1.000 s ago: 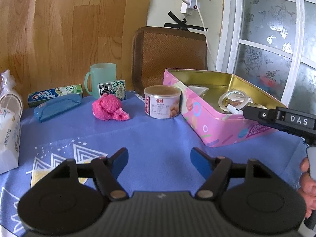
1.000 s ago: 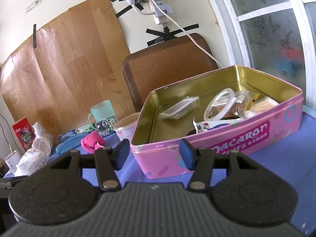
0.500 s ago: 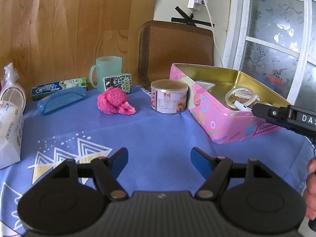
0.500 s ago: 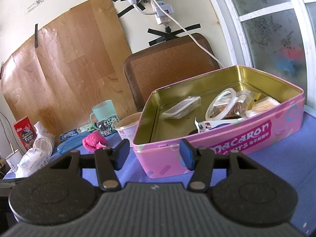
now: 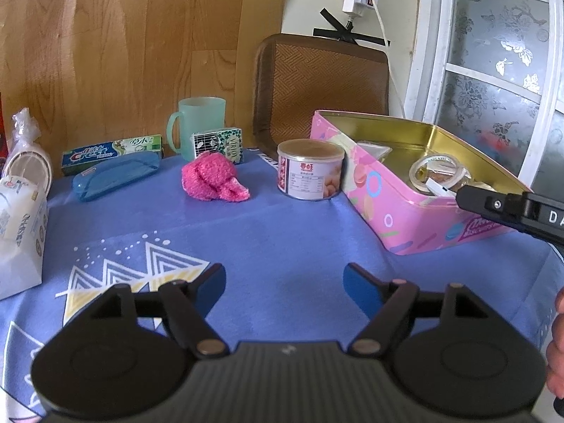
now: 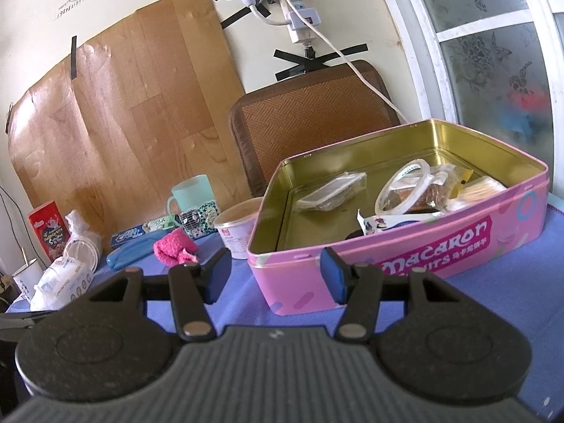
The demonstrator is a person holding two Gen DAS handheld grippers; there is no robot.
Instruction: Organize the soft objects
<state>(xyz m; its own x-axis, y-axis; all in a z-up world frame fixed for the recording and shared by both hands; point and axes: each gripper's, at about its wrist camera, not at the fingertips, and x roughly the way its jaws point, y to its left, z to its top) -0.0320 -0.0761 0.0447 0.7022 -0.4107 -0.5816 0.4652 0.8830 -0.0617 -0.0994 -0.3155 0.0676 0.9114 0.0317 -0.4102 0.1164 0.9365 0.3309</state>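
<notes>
The left gripper (image 5: 284, 282), fingers spread and gripping nothing, is sitting farther back from the fuzzy pink sock (image 5: 213, 181), which is lying ahead-left on the blue patterned tablecloth (image 5: 282, 232). The right gripper (image 6: 275, 275), also spread, is hovering before the pink macaron tin (image 6: 398, 246), its contents partly hidden.

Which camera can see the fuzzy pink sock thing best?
The left wrist view shows the pink sock best: it lies in the open on the blue cloth, whole and unblocked. In the right wrist view the sock looks smaller, and the right tongs' left finger covers its lower right edge.
</notes>
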